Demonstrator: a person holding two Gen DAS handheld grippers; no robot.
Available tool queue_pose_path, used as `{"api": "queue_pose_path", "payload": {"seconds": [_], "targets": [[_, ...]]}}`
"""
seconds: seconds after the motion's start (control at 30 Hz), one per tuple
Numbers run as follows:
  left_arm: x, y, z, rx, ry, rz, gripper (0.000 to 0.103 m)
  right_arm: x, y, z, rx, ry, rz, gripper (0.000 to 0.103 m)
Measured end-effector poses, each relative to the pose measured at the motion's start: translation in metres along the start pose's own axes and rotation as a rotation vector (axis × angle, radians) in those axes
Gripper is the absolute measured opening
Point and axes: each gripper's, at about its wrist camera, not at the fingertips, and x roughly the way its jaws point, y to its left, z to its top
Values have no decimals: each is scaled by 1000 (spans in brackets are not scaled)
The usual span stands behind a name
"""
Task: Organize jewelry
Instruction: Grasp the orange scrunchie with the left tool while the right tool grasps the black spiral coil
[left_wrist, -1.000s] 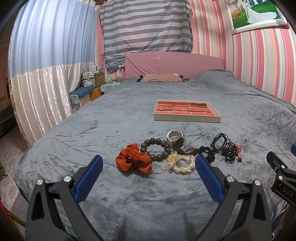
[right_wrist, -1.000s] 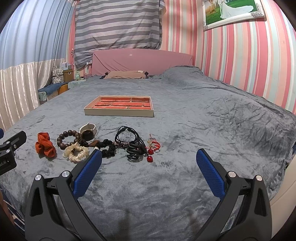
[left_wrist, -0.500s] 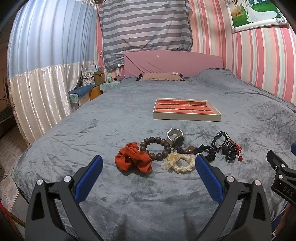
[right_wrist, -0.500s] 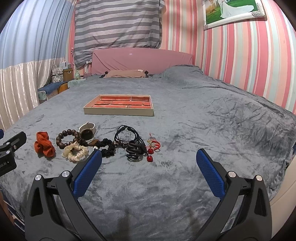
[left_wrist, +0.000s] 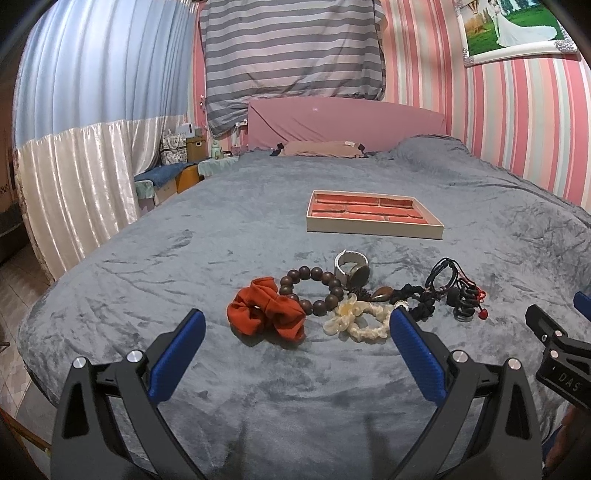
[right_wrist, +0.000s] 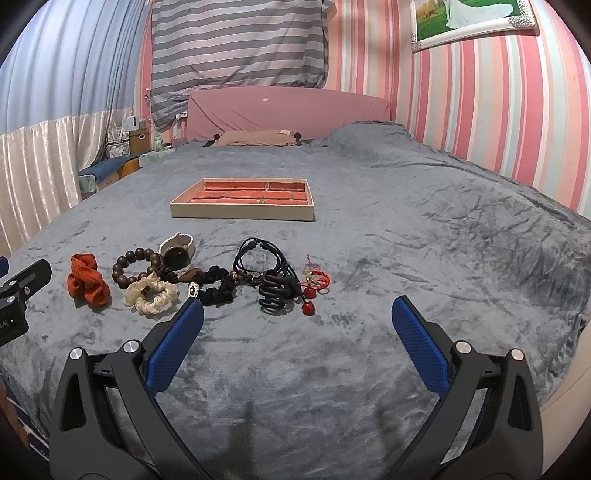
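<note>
Grey plush bed cover (left_wrist: 184, 266), one, spread over a bed; carries all items. Left gripper (left_wrist: 291, 334), black frame with blue pads: jaws spread wide, nothing between them, held low over the near edge of the bed. Right gripper (right_wrist: 297, 321), same make: jaws spread wide and empty, held over bare cover. Jewelry tray (right_wrist: 242, 216), cream wall, red-orange lined compartments; lies flat toward 12 o'clock from the row of pieces, well apart from it; contents too small to tell. Row of pieces, near the front of the bed, running from 9 o'clock to 3 o'clock in the right wrist view: rust-orange scrunchie (left_wrist: 266, 310) at the 9 o'clock end; dark wooden bead bracelet (left_wrist: 312, 290) just beside it; cream scrunchie (right_wrist: 150, 293) touching the beads on their near side; watch with pale strap (right_wrist: 177, 249) standing on edge at the beads' 1 o'clock; black braided band (right_wrist: 218, 286) with a small metal charm; black cord loops (right_wrist: 260, 251); black spiral hair tie (right_wrist: 273, 291); red cord charm with red beads (right_wrist: 312, 286) at the 3 o'clock end. In the left wrist view the right-hand pad overlaps the cream scrunchie's edge; contact cannot be told.
</note>
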Motion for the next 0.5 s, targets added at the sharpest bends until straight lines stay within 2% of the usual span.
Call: {"api": "queue_pose_path", "payload": {"seconds": [0.23, 0.4, 0.5], "targets": [[18, 8, -5, 4, 31, 19, 98, 13, 3, -3, -2, 16, -8, 99], [31, 12, -2, 12, 40, 26, 98, 29, 5, -3, -24, 28, -88, 99], [41, 15, 1, 15, 53, 29, 98, 42, 5, -2, -17, 47, -85, 99]]}}
